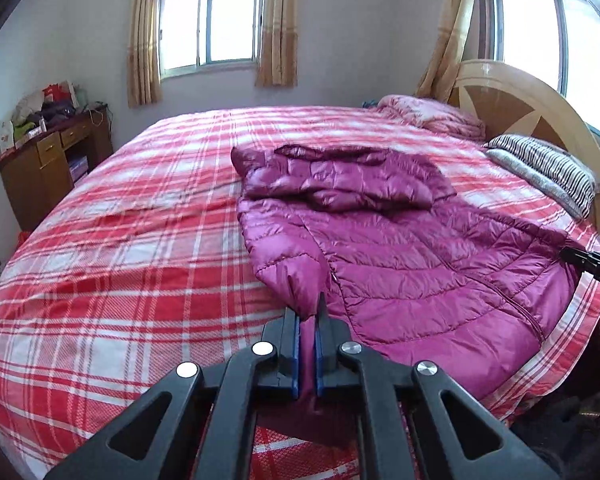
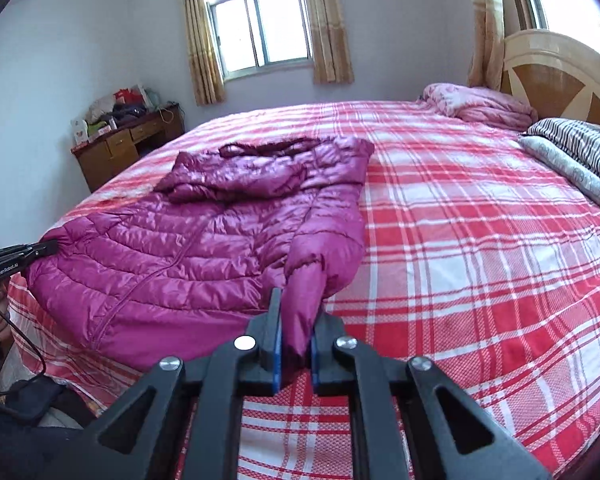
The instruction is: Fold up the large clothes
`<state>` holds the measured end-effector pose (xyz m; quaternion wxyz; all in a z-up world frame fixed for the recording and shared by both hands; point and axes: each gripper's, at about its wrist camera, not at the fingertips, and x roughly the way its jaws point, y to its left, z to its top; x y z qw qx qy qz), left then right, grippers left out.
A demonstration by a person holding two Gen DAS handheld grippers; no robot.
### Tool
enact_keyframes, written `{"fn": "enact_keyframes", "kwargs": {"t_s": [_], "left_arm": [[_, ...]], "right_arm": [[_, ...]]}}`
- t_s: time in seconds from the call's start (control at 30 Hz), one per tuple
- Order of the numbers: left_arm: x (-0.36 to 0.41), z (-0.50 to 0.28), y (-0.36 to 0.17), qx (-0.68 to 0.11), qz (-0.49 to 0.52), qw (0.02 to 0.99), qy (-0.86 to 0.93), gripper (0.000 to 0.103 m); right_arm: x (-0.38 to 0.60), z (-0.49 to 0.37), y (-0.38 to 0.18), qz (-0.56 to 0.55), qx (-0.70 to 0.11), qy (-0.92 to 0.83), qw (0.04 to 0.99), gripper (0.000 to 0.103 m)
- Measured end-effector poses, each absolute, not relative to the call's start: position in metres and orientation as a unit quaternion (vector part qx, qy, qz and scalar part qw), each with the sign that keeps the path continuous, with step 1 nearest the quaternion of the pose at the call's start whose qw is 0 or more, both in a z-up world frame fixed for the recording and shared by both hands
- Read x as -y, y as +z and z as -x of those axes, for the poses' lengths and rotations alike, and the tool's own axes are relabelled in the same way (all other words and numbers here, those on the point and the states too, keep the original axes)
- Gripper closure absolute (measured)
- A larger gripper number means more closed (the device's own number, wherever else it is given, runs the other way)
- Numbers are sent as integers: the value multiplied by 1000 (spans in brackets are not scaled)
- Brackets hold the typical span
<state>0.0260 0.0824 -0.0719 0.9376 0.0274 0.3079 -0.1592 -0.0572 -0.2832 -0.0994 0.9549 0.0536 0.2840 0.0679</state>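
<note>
Both grippers' fingers (image 1: 290, 332) are clamping cuffs of the jacket (image 1: 400, 256): the left gripper (image 1: 308, 320) and the right gripper (image 2: 296, 320) each pinching a sleeve end. Jacket is lying spread on the near bed (image 1: 140, 240).

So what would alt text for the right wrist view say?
Black tongs pinch a sleeve of a magenta puffer jacket spread on a red plaid bed. A second pair of tongs grips the jacket's far left edge.

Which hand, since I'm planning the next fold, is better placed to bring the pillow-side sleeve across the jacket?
Right. The right gripper is shut on that sleeve, nearest the striped pillow; the left gripper clamps the opposite sleeve.
</note>
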Motion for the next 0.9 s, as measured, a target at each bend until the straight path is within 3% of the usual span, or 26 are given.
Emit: {"fn": "enact_keyframes", "kwargs": {"t_s": [0.37,0.9], "left_arm": [[-108,14,11,-230,-18,957,-174,99],[-76,-126,-29,-249,-58,962,-98,99]], "right_arm": [[296,103,-14,-90,-172,82,978,94],[296,-1,-23,-77,-187,7,979,95]]}}
